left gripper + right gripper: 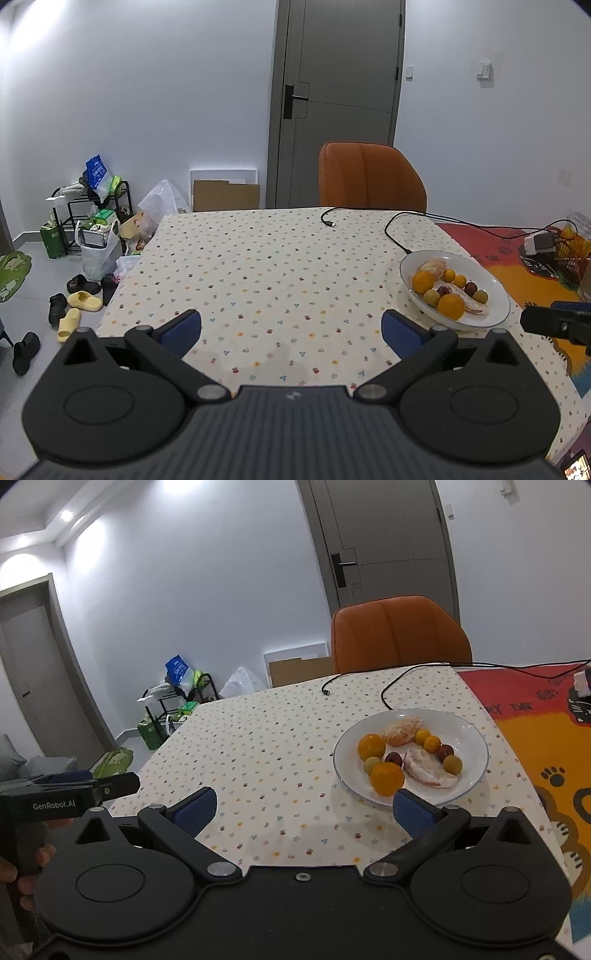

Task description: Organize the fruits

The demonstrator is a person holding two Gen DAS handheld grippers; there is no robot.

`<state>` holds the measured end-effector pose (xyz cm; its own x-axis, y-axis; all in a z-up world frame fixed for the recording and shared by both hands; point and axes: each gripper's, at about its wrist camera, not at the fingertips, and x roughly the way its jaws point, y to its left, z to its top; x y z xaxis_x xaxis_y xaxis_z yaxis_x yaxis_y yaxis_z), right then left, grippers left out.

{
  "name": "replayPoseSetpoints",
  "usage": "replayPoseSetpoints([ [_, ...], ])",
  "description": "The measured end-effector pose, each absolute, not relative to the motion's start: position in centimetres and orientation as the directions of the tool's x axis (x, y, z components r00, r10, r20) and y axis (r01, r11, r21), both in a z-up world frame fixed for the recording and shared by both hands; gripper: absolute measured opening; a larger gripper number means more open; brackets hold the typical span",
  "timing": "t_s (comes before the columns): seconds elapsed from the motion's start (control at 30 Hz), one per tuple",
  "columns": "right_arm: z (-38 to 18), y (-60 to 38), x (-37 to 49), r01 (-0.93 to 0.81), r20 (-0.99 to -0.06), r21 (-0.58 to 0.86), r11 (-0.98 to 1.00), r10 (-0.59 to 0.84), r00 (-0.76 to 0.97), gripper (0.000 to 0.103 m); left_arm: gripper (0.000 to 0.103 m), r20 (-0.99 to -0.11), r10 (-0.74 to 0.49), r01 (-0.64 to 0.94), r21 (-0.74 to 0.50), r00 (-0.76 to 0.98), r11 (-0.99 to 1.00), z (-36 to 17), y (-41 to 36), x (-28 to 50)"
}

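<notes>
A white plate [469, 734] [491, 286] sits on the dotted tablecloth and holds two oranges [387, 778] [450, 306], peeled citrus pieces [402, 726] [434, 266], and several small yellow, green and dark red fruits [452, 764] [481, 296]. My right gripper [310, 808] hovers open just in front of the plate's near left rim, nothing between its blue pads [412, 814]. My left gripper [291, 328] is open over bare cloth, left of the plate, and shows at the right wrist view's left edge as a black tool [74, 794] held in a hand.
An orange chair [371, 177] stands at the table's far side before a grey door. A black cable [397, 236] lies behind the plate. A red and orange mat [546, 738] covers the table's right part. Shoes, bags and a rack [92, 236] clutter the floor at left.
</notes>
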<state>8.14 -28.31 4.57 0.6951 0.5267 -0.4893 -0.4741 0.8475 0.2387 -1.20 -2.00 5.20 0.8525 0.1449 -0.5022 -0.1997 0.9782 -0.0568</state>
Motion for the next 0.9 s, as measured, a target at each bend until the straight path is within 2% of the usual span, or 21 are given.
replayPoseSetpoints([
  [0.9, 3.2, -27.5, 7.7, -0.464, -0.511, 0.235, 0.854, 0.515, 0.688, 0.103, 0.103, -0.538, 0.151, -0.207, -0.045, 0.829, 0.977, 3.6, -1.4, -2.1],
])
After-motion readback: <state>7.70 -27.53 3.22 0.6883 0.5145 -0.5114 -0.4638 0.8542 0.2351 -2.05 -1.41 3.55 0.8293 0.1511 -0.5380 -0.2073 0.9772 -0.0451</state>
